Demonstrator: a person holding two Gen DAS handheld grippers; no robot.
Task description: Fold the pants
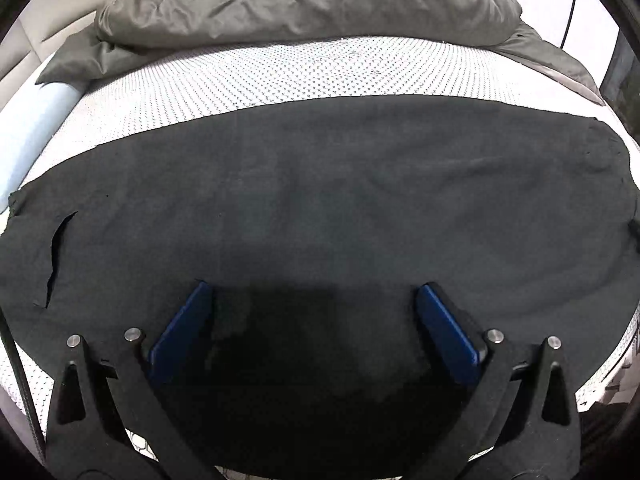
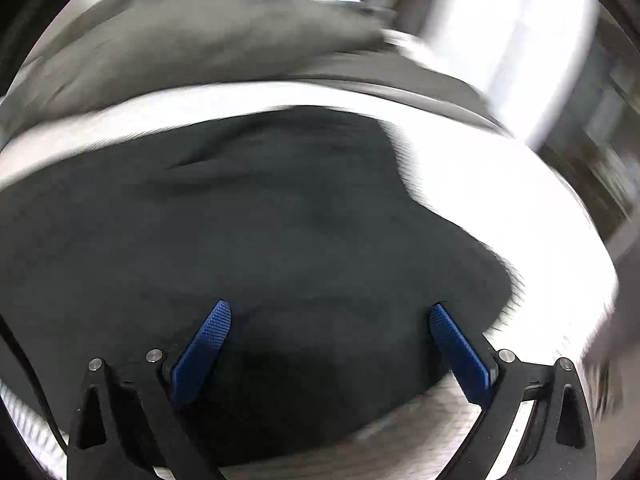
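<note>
Pants lie flat on mattress — both claws spread wide.

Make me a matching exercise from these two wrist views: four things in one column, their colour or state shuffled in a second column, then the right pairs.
Things:
1. pants
2. duvet
3. mattress cover
4. left gripper

Descriptions:
A. white with a small dotted pattern
B. open, blue pads spread wide
C. black, spread flat
D. grey-green, crumpled at the far end of the bed

Pairs: 1-C, 2-D, 3-A, 4-B
</note>
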